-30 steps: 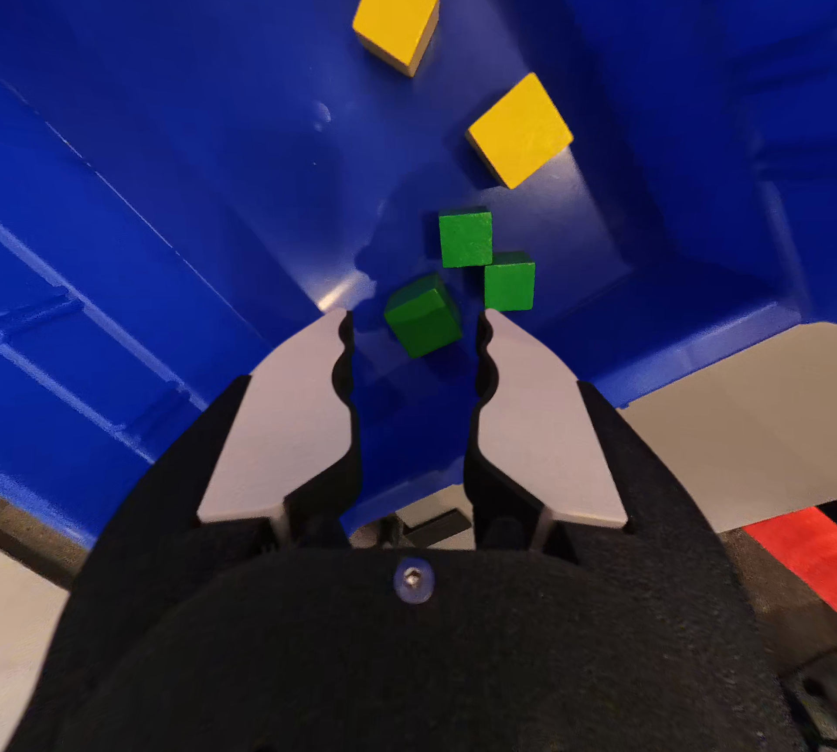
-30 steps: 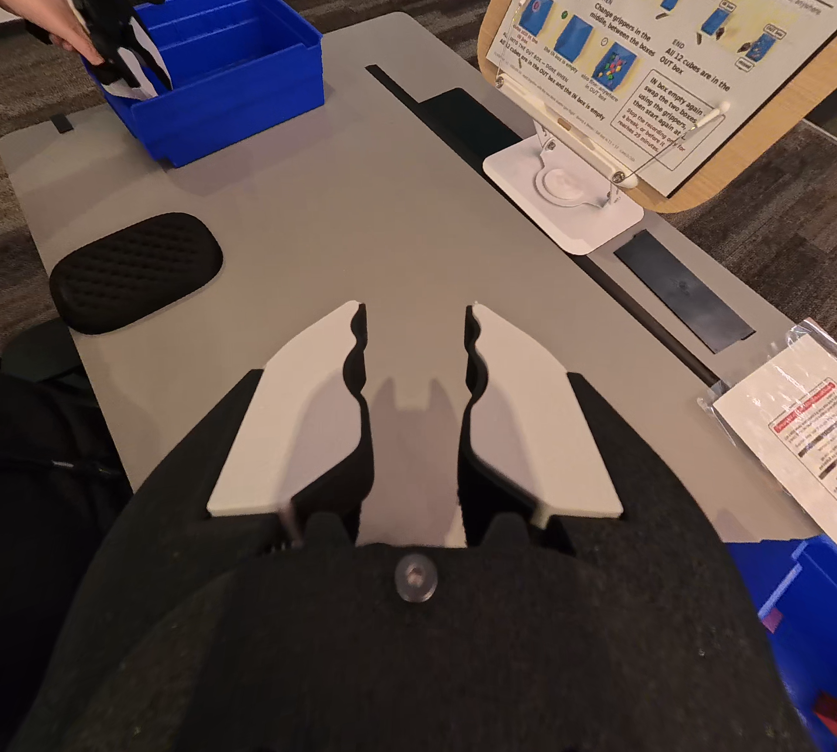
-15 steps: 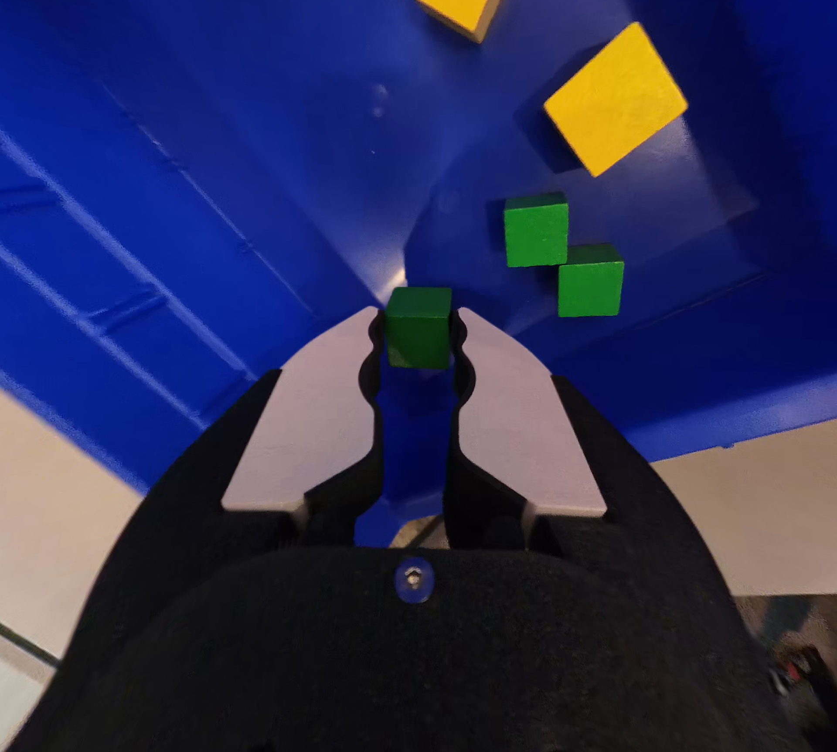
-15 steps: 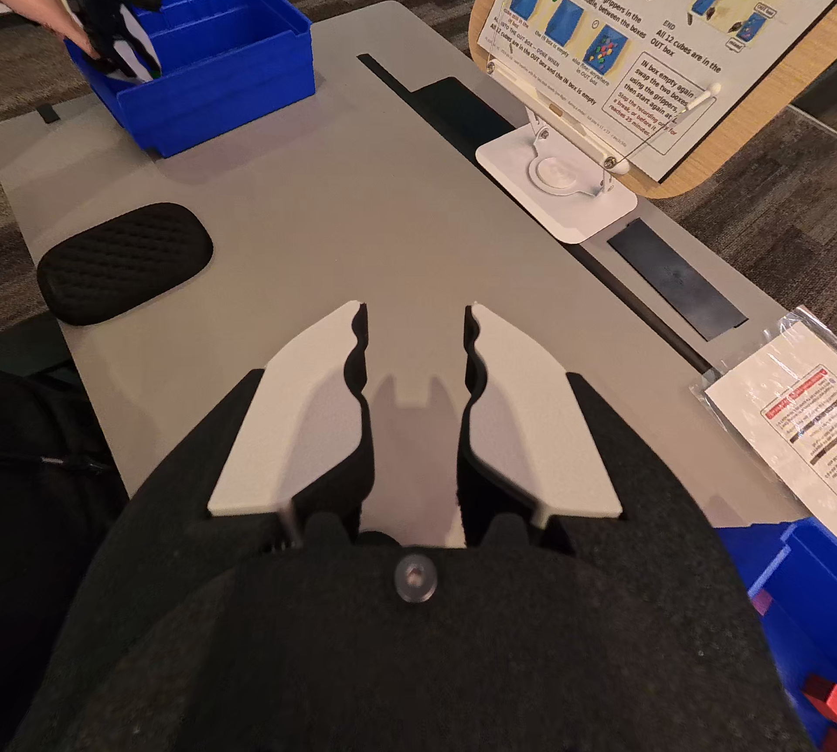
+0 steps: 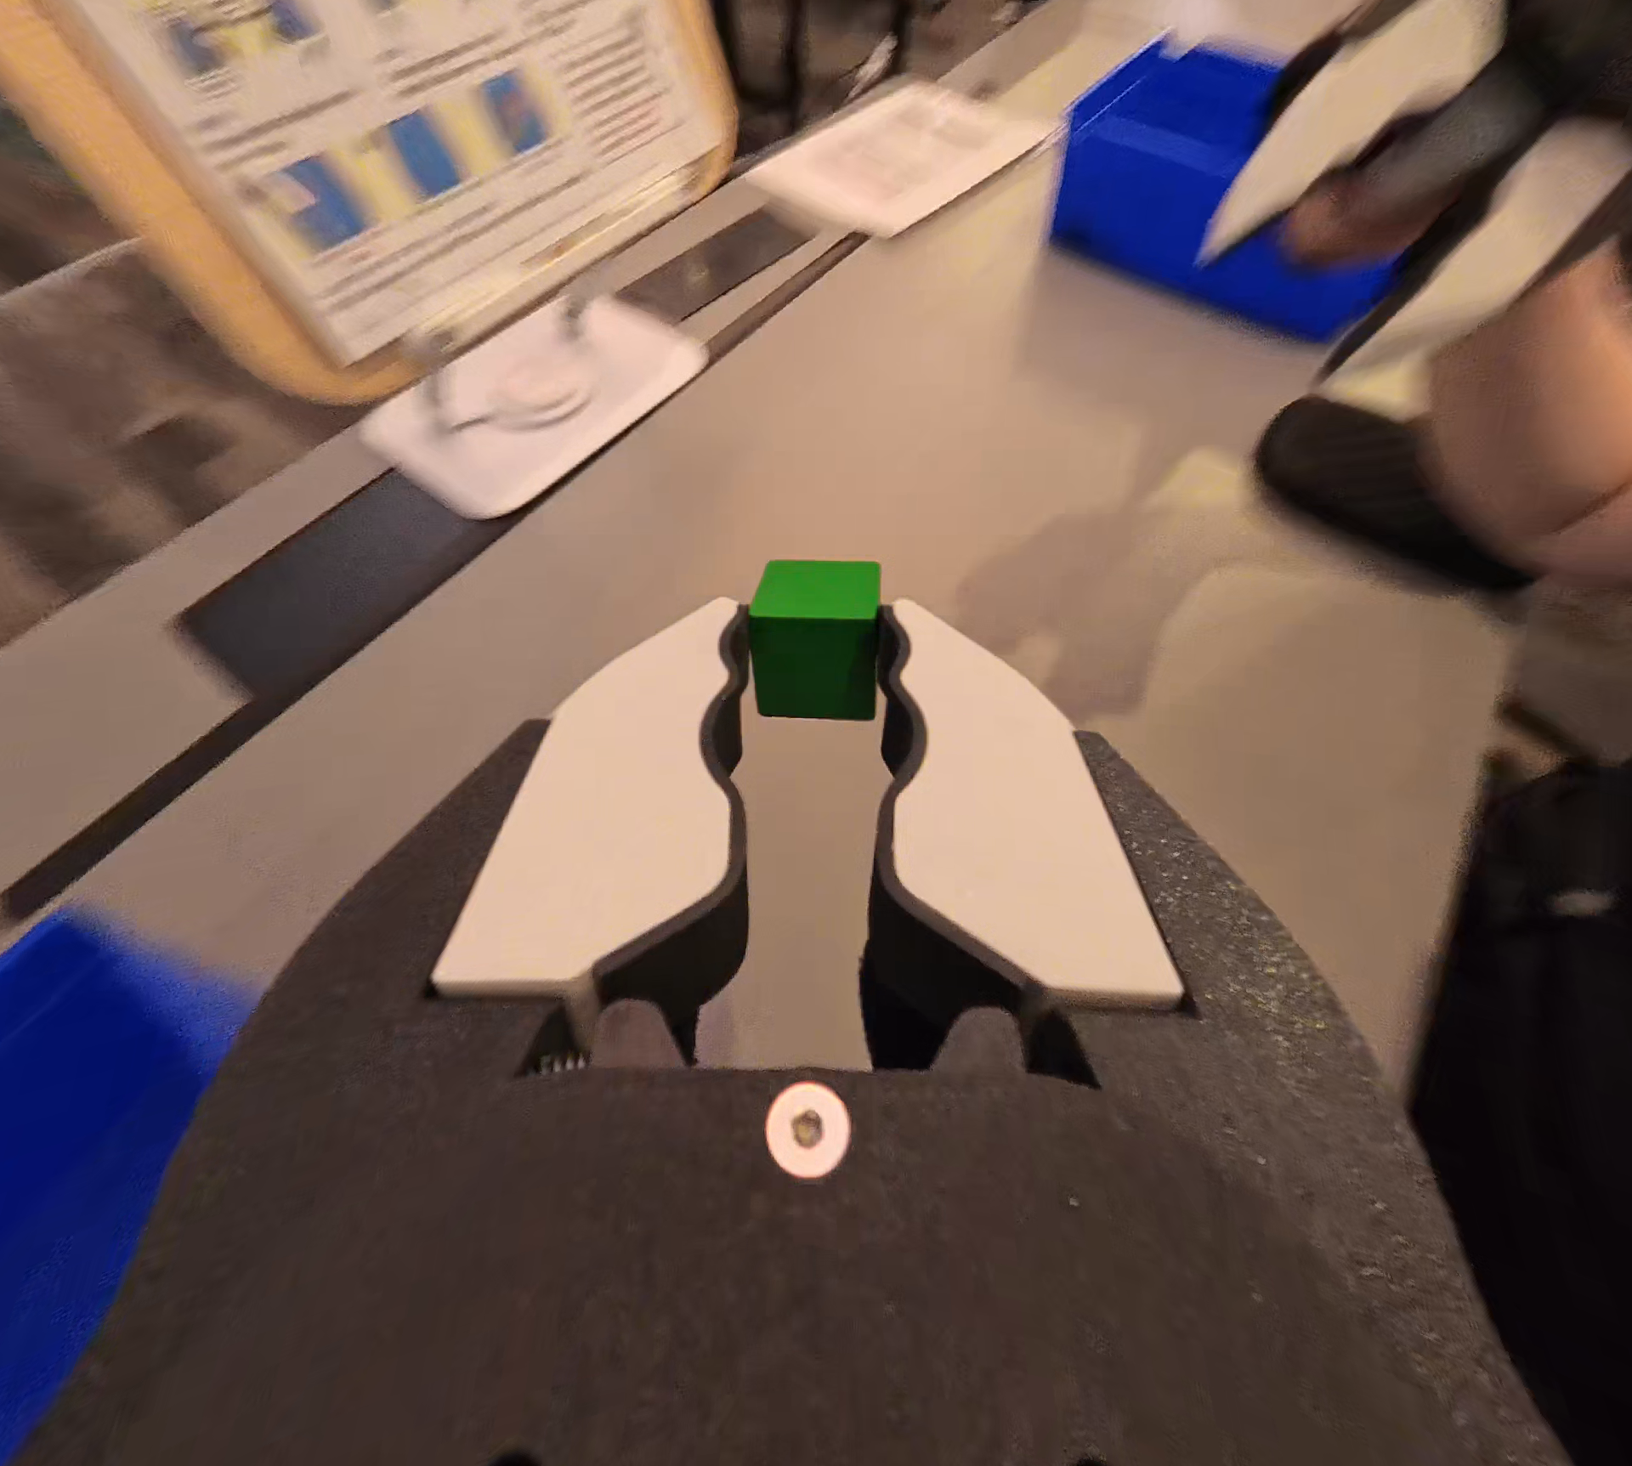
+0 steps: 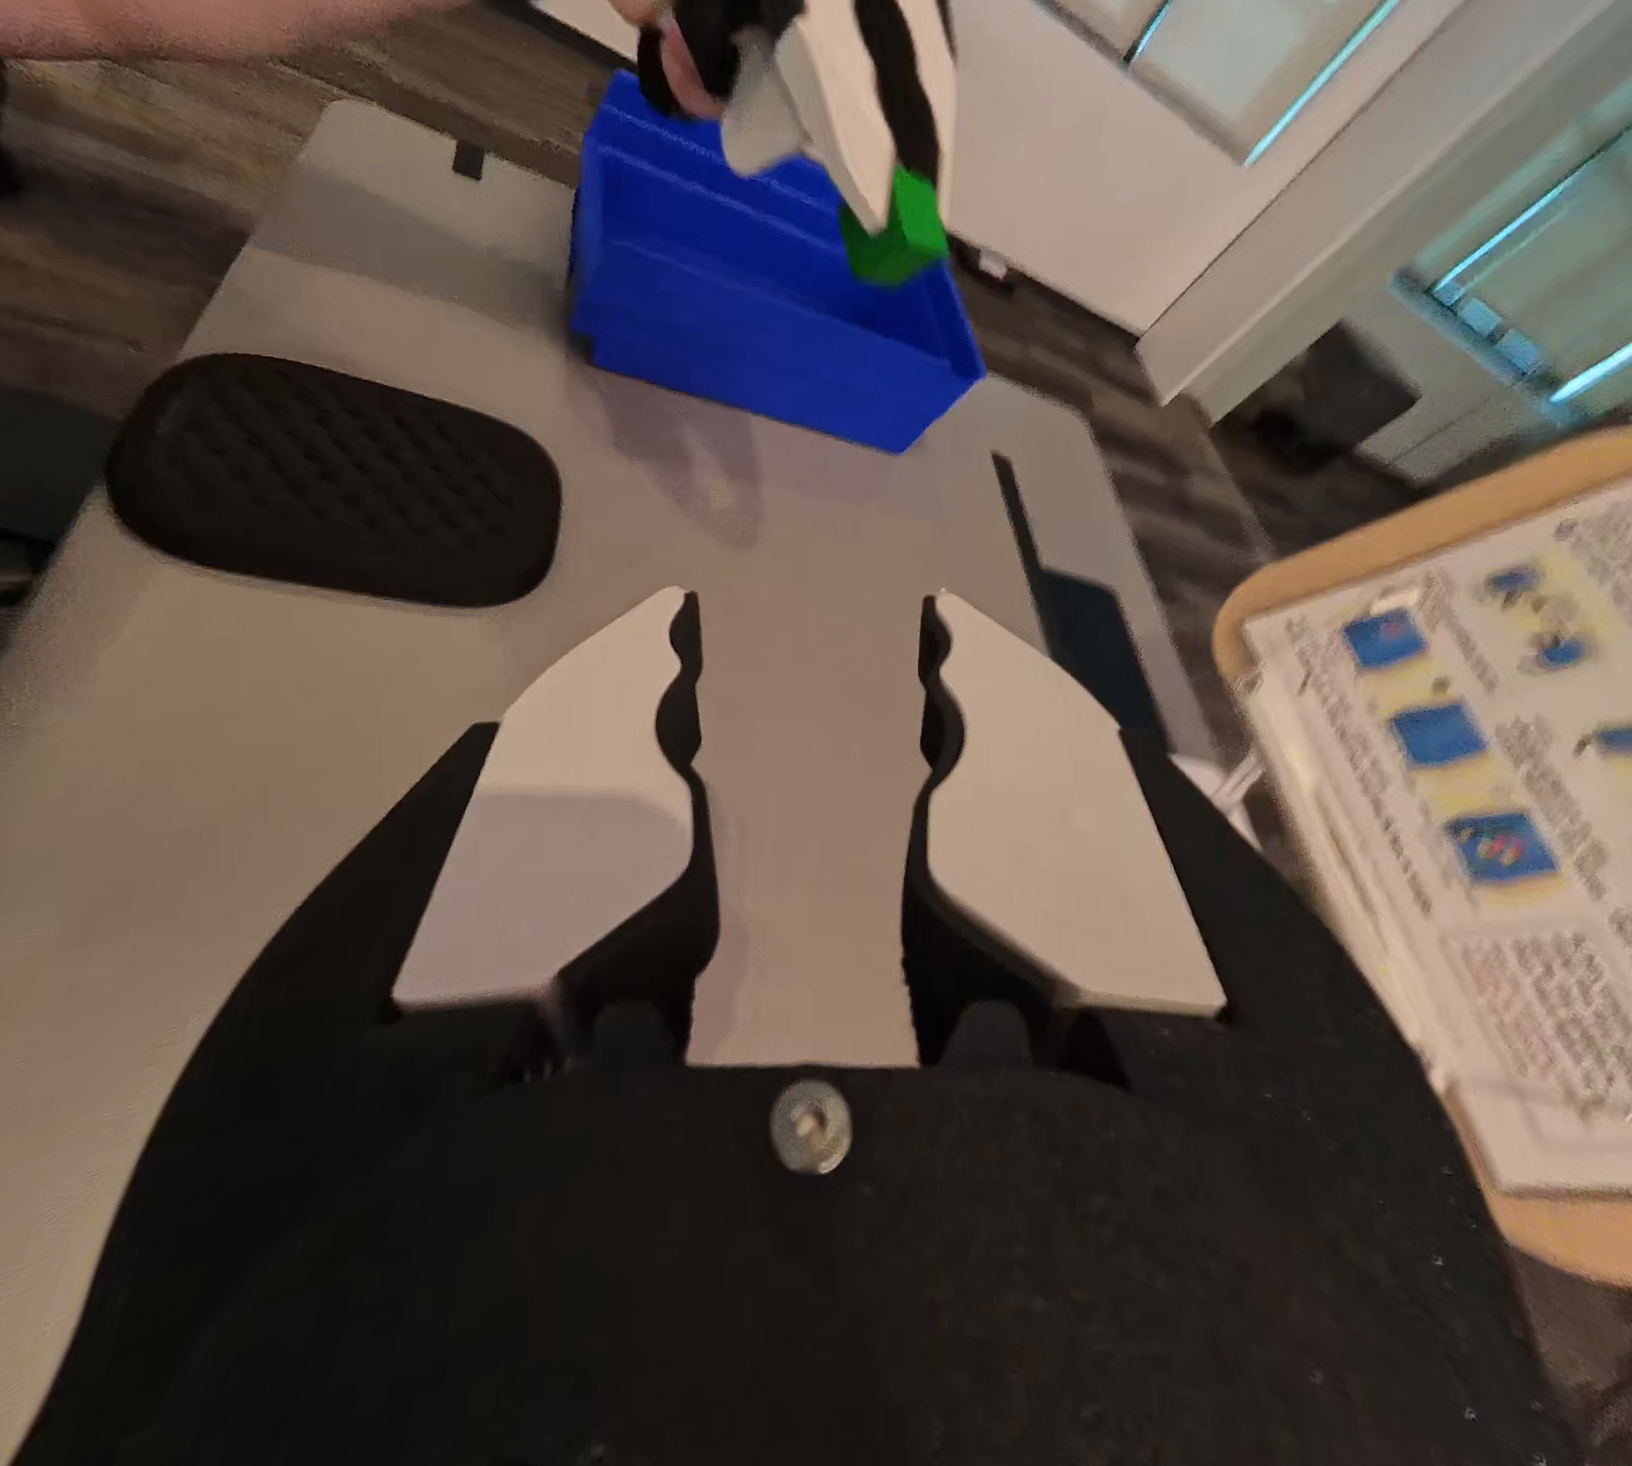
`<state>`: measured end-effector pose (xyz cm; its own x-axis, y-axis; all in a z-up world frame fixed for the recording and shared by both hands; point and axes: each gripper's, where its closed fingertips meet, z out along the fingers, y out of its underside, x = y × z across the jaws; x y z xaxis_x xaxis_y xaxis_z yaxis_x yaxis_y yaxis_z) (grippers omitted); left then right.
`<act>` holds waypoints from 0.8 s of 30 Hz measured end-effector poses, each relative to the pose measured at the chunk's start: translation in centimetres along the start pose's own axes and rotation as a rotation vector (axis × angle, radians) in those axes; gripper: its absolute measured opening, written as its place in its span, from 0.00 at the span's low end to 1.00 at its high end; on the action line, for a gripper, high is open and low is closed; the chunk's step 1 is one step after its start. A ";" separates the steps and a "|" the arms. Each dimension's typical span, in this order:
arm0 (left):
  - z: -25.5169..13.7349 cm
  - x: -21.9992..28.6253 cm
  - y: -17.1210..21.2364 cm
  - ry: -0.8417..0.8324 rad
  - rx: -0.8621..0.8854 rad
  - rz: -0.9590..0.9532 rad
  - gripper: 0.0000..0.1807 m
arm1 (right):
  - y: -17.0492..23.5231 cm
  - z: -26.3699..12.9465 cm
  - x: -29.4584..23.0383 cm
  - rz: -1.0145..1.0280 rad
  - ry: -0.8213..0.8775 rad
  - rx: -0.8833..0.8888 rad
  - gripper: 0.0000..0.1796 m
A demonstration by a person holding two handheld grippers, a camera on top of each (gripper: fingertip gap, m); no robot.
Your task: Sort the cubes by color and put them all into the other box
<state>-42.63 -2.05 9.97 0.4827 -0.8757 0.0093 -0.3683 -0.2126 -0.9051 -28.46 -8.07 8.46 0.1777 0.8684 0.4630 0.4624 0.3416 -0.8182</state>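
Left gripper (image 5: 814, 611) is clamped on a green cube (image 5: 814, 639), held in the air above the grey table (image 5: 883, 452), beside the blue box (image 6: 759, 311). Right gripper (image 6: 808, 611) hangs over the same table, fingers apart, empty.

A small green cube (image 5: 814, 639) sits pinched square between the left gripper's (image 5: 814, 616) fingertips, up in the air over the table, seemingly near the blue box's (image 6: 751, 329) front rim.
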 end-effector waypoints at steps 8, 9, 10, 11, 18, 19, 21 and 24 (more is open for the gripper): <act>7.7 10.3 -5.1 0.418 0.074 -0.192 0.15 | -2.5 -0.9 2.0 -0.198 0.321 0.237 0.27; 8.1 10.9 -5.3 0.449 0.071 -0.207 0.15 | -2.2 -0.9 1.9 -0.220 0.313 0.221 0.25; 8.5 11.4 -5.5 0.474 0.067 -0.218 0.15 | -1.7 -0.8 1.9 -0.229 0.306 0.199 0.25; 8.8 11.6 -5.6 0.484 0.063 -0.229 0.15 | -1.3 -0.7 1.8 -0.227 0.295 0.185 0.26; 9.8 12.7 -5.9 0.573 0.044 -0.296 0.15 | -0.9 -0.4 1.9 -0.266 0.301 0.205 0.17; 9.8 12.7 -5.8 0.579 0.040 -0.308 0.15 | -0.9 -0.4 1.9 -0.280 0.311 0.213 0.16; 9.8 12.6 -5.7 0.598 0.034 -0.330 0.15 | -0.8 -0.3 1.9 -0.271 0.302 0.209 0.16; 9.3 12.4 -5.7 0.620 0.070 -0.330 0.17 | -0.9 -0.3 1.5 -0.243 0.244 0.212 0.15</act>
<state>-27.12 -7.69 11.26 0.0114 -0.8604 0.5095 -0.2191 -0.4992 -0.8383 -28.31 -7.21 9.96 0.2985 0.6512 0.6977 0.3310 0.6150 -0.7156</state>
